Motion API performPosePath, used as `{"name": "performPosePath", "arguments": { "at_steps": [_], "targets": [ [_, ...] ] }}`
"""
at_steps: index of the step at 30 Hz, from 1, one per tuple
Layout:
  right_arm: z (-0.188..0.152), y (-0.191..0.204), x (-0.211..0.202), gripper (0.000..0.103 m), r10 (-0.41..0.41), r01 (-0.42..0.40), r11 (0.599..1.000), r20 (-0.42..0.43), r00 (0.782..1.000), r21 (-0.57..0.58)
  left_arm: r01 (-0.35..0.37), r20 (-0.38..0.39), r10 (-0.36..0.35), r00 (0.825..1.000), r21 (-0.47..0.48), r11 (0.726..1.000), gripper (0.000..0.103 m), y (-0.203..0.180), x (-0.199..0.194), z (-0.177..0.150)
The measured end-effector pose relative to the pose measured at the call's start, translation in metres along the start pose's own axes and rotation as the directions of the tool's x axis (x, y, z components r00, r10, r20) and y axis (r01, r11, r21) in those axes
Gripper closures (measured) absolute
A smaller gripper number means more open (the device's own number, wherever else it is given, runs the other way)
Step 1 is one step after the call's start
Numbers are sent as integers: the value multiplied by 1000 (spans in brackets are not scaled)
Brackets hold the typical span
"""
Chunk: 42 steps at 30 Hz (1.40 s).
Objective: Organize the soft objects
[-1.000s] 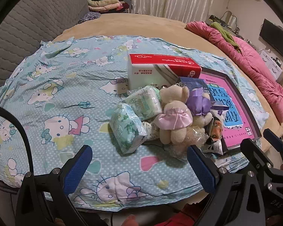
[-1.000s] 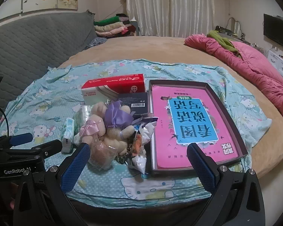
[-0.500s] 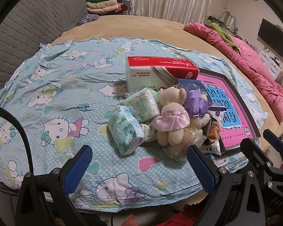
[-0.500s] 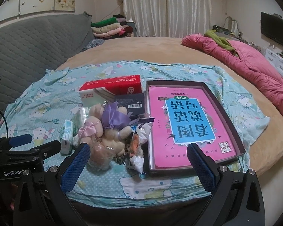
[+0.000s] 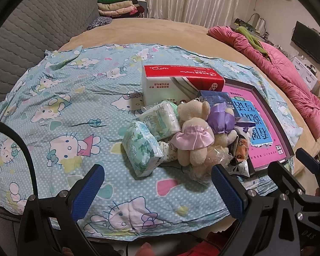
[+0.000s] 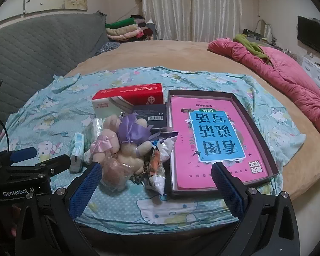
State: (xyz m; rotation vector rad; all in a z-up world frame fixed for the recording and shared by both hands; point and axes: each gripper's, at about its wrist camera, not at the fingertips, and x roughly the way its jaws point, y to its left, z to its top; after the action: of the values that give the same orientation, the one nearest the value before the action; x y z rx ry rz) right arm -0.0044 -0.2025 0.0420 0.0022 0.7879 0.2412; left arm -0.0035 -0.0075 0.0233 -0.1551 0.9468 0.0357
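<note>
While my left tongs (image 5: 157, 188) hang spread wide and empty over the near edge of the cartoon-cat sheet (image 5: 59, 98), my right tongs (image 6: 156, 188) are spread just as wide, also gripping nothing, above the same near edge. Just beyond my left fingertips lies the heap of soft things: two green-printed tissue packs (image 5: 143, 147), one leaning on the other, touching the teddy bear in the pink skirt (image 5: 192, 136). A second bear wrapped in purple ribbon (image 5: 220, 119) presses against its right side. Crinkly snack packets (image 6: 160, 157) sit at the heap's right, touching the dark tray (image 6: 256, 132), which holds a pink book (image 6: 213, 140) near the sheet's right edge. Behind the bears stands a red-and-white tissue box (image 5: 179, 83), with a small dark blue box (image 6: 153, 116) just beside it. Farther off, a pink quilt (image 6: 283, 74) lies along the bed's right side, and folded clothes (image 6: 125, 29) are stacked at the far edge.
</note>
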Motion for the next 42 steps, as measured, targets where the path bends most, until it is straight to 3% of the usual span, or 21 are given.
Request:
{"name": "performPosePath", "arguments": {
  "at_steps": [21,34,42],
  "targets": [
    [-3,9,9,0,26,-27,999,-33,999,-20,8,-10,-8,1000,-40,999,2,11,6,-1],
    [-14,42,50,0,92,-96,995,-139,986,-18,29,-45,-37,998,-173,984,2,53,31,4],
    [-19,54,78,0,90,-89,996,-189,978,15,83,-130,-119,984,-256,963,2,69,70,9]
  ]
}}
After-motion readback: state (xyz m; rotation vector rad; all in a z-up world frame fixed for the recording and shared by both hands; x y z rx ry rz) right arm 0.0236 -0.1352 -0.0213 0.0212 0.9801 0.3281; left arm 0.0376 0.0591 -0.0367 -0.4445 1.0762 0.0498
